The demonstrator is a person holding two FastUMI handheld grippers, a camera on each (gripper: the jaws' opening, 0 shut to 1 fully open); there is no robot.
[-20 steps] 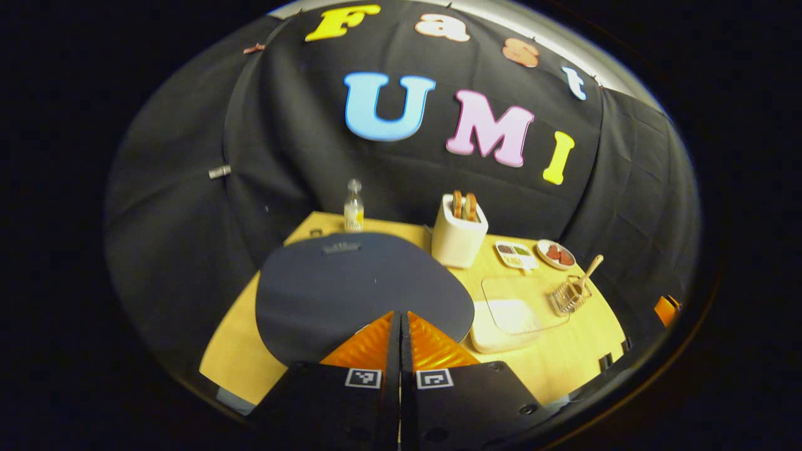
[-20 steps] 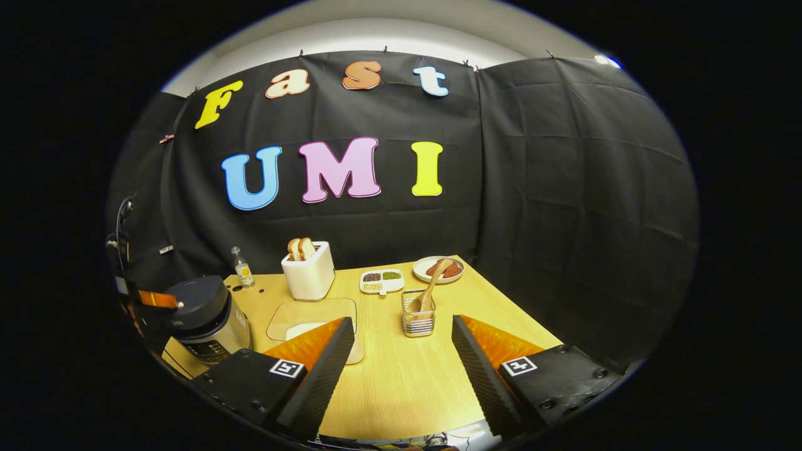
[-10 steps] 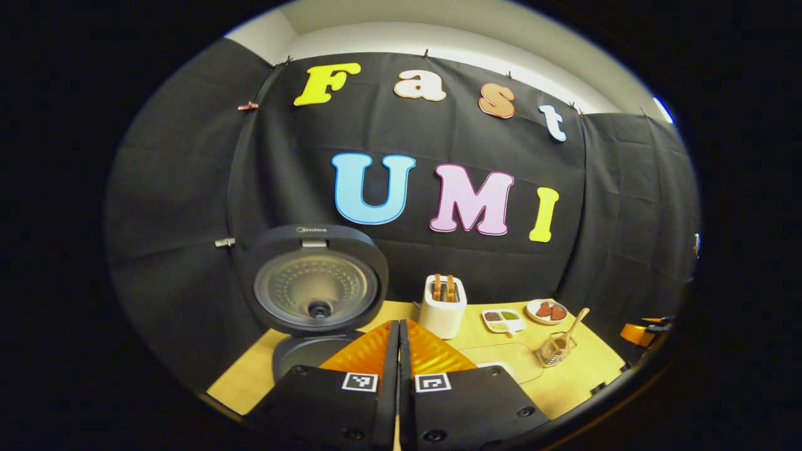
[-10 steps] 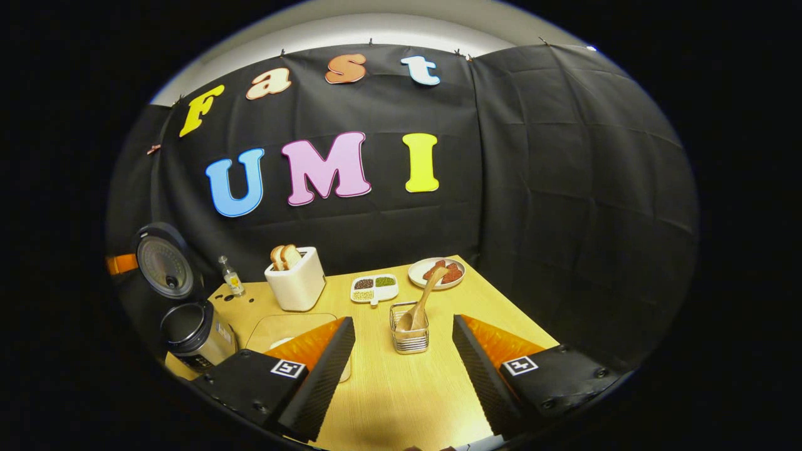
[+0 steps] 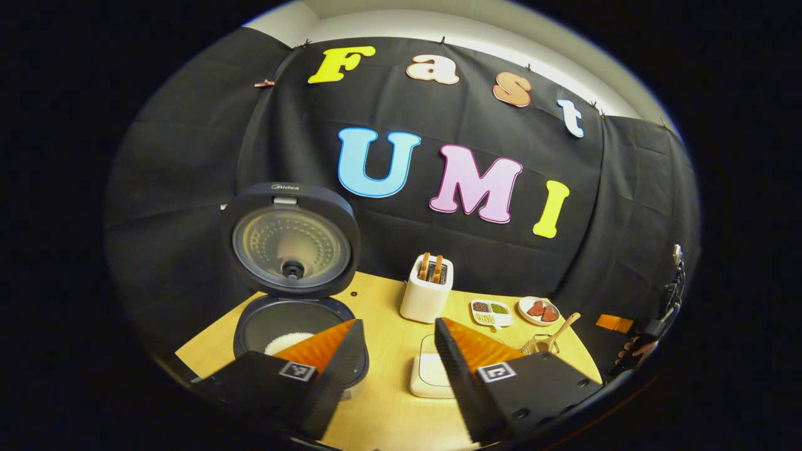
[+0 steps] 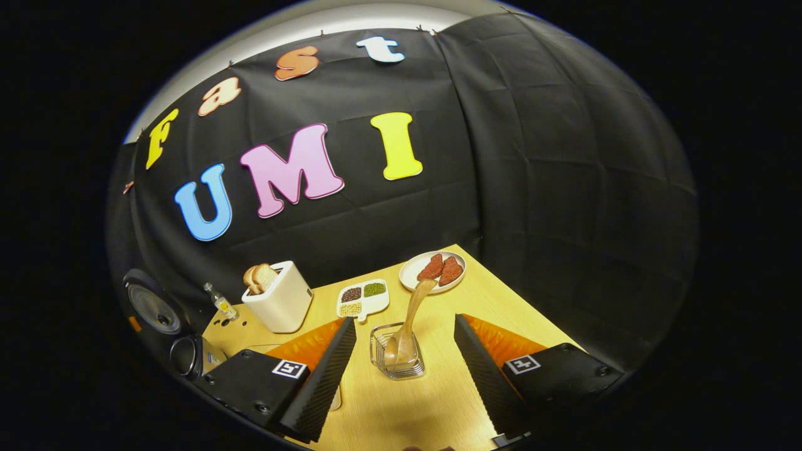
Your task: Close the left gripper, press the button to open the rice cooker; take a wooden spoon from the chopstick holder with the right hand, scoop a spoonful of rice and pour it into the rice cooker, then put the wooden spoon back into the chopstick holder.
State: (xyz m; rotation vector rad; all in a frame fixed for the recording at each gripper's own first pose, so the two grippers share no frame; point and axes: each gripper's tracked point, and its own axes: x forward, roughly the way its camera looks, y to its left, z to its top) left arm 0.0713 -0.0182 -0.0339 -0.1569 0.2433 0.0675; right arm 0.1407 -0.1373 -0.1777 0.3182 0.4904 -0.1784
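Standing with its lid (image 5: 291,240) swung upright, the rice cooker (image 5: 294,326) occupies the left end of the wooden table (image 5: 388,413), white rice visible in its pot, while the left gripper (image 5: 395,360) hovers in front of it with fingers spread apart and gripping nothing. Ahead of the right gripper (image 6: 404,369), likewise parted and empty, the wire chopstick holder (image 6: 396,363) stands between the fingers, apart from both, with the wooden spoon (image 6: 407,329) bowl-down inside it, its handle leaning toward the plate (image 6: 416,275) behind. A white toaster (image 6: 279,300) with bread, a divided dish (image 6: 362,297) and a lidded rice container (image 5: 429,369) sit nearby.
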